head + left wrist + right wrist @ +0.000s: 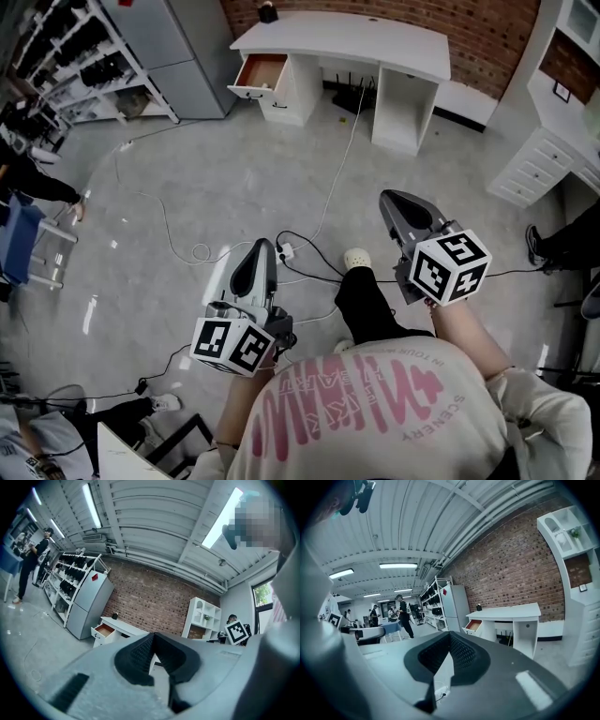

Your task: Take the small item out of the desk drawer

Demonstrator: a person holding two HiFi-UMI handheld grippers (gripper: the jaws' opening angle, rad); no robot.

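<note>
A white desk (356,37) stands far ahead against the brick wall. Its top left drawer (258,73) is pulled out and shows a wooden inside; no item can be made out in it from here. The drawer (104,630) also shows in the left gripper view, and the drawer (473,626) in the right gripper view. My left gripper (265,246) and right gripper (389,197) are held over the floor, well short of the desk. The left gripper (152,636) has its tips together with nothing between them. The right gripper (449,634) is likewise shut and empty.
Cables and a power strip (287,251) lie on the floor between me and the desk. A grey cabinet (178,56) and shelves (66,56) stand left of the desk, and a white drawer unit (539,164) at the right. A small dark object (268,12) sits on the desktop.
</note>
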